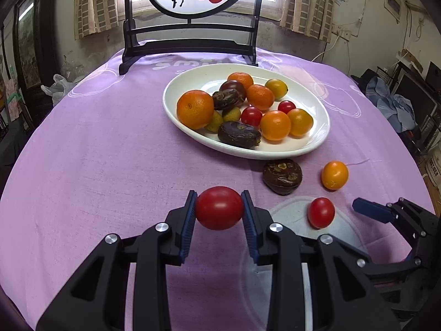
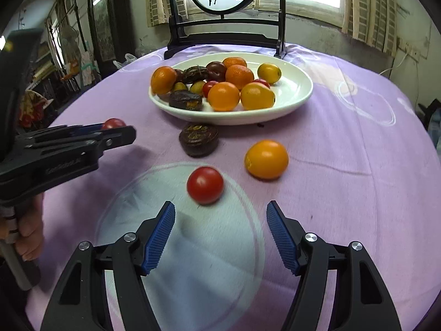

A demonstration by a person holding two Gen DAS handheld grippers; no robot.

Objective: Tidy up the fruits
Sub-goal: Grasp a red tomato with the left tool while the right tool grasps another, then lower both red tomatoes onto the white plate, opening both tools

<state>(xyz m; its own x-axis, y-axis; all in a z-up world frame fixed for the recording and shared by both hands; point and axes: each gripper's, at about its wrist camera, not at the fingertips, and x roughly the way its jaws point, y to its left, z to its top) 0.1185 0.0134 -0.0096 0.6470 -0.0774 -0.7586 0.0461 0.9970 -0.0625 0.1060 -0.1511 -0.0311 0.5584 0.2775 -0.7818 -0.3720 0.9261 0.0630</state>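
Fruit sorting: mostly done.
My left hand-held gripper [image 1: 219, 209] clamps a tomato [image 1: 219, 207]; right hand-held gripper [image 2: 220, 234] released. Plate [image 1: 317, 143] holds most fruit; three remain, lower right, on the worktop [image 1: 96, 165].

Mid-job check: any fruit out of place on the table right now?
Yes. Three pieces lie on the purple cloth outside the white plate: a dark fruit, an orange fruit and a red tomato.

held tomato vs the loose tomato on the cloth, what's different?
The held tomato is clamped between the left gripper's pads, off the cloth; the loose tomato lies on the purple cloth ahead of the open right gripper, untouched. The held one looks more oval, the loose one rounder. Both are red, glossy and outside the white plate.
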